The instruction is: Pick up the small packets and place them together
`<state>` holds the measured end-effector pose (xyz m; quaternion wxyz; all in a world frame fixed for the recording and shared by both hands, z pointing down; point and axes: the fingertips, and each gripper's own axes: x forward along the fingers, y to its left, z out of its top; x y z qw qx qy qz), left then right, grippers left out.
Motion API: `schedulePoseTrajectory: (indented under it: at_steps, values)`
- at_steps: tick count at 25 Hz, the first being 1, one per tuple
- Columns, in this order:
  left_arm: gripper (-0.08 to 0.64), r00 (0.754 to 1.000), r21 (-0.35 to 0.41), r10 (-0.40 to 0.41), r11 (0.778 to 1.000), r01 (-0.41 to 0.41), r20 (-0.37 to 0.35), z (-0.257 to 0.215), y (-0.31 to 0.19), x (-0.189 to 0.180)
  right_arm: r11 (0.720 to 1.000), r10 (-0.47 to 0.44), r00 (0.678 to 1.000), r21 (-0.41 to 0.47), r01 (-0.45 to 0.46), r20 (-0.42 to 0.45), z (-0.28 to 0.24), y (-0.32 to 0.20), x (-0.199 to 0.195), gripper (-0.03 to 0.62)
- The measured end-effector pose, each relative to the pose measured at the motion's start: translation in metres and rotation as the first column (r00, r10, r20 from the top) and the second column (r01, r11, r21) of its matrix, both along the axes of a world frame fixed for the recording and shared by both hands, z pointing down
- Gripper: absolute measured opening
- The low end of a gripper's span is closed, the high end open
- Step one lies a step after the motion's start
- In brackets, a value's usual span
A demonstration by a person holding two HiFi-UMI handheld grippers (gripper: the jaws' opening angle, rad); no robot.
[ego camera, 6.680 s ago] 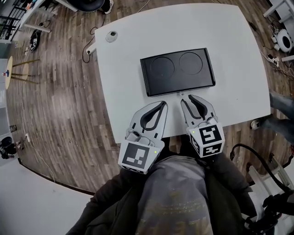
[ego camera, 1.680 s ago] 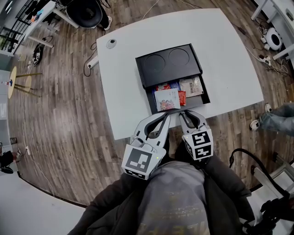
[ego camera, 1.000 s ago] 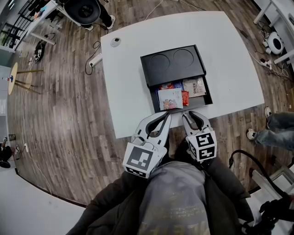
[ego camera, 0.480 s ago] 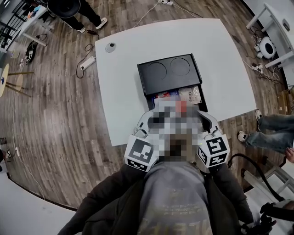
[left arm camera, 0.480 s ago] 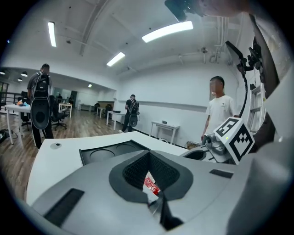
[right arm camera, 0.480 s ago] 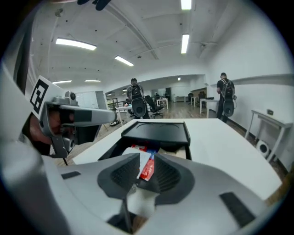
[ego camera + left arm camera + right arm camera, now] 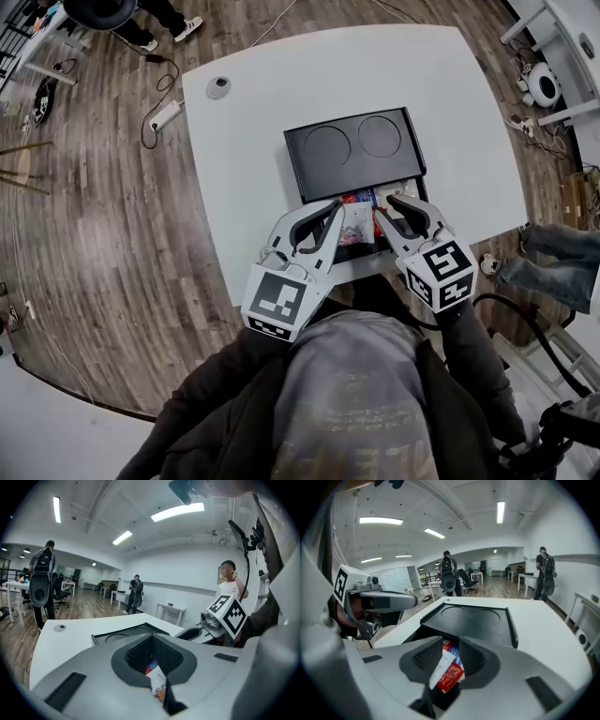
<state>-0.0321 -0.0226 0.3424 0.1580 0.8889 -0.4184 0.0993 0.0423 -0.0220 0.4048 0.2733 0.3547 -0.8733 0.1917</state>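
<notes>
Both your tools point in from the 6 o'clock edge of the white bench (image 7: 234,112), since the black plastic box with two round recesses in its lid (image 7: 356,150) opens on that side. The small packets lie loose in its open compartment, not yet gathered. Your right tool (image 7: 450,640) has its jaws about half apart, likely preset to straddle the flat red packet (image 7: 451,676). That packet shows in the gap at 12 o'clock, just ahead and below, with the pads not on it. Your left tool (image 7: 151,637) is closed tip to tip and looks empty. The white printed packet (image 7: 158,685) lies beneath it, at its 3 o'clock in the head view.
</notes>
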Motion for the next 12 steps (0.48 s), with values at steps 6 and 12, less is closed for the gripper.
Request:
schedulePoseTrajectory:
  at_steps: [6,12]
  values:
    - [0.002,0.994,-0.022,-0.103,0.994,0.104,0.032,0.006,-0.016,-0.013,0.977,-0.195,0.980,-0.100,0.191,-0.033,0.034,-0.004,-0.015,0.096]
    - [0.002,0.985,-0.052,-0.164,0.985,0.166,0.051,0.013,-0.023,-0.018,0.937,-0.309,0.949,-0.192,0.291,-0.068,0.062,-0.003,-0.017,0.104]
